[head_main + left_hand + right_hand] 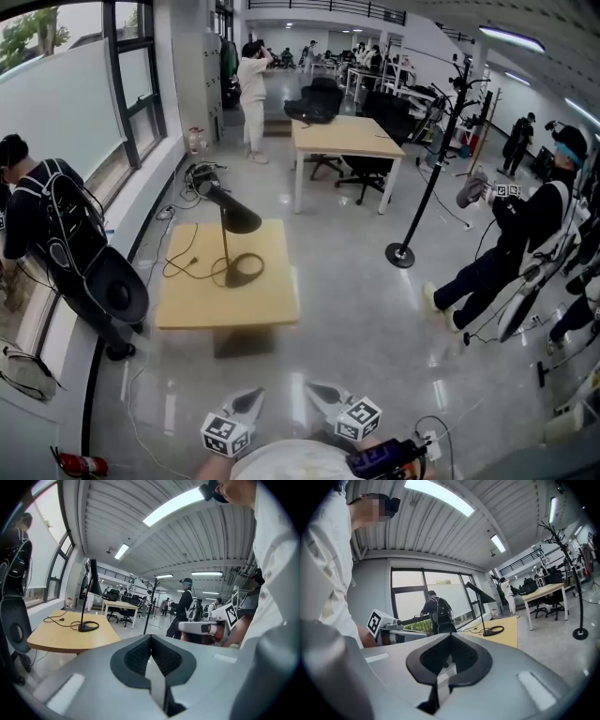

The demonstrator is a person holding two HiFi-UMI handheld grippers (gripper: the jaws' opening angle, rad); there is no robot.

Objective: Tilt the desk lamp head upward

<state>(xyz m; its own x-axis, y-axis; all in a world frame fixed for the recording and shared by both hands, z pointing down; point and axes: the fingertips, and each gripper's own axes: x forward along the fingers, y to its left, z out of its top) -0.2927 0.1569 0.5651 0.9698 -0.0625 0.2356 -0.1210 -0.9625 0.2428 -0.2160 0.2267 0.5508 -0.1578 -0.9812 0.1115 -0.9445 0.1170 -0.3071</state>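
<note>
A black desk lamp stands on a small wooden table (187,305) ahead of me; its cone head (239,218) points down and to the right, above a ring base (242,270). Both grippers are held low near my body, well short of the table. My left gripper (251,401) and right gripper (319,394) are shut and hold nothing. In the left gripper view the shut jaws (151,641) face the lamp base (88,626), far off at the left. The right gripper view shows the shut jaws (450,641), with the lamp base (493,630) and head (480,592) far beyond.
The lamp's cable (183,258) trails over the table's left side. A person with a backpack (56,234) stands at the window left of the table. A black pole stand (427,197) and another person (525,234) are to the right. A larger table (342,136) stands behind.
</note>
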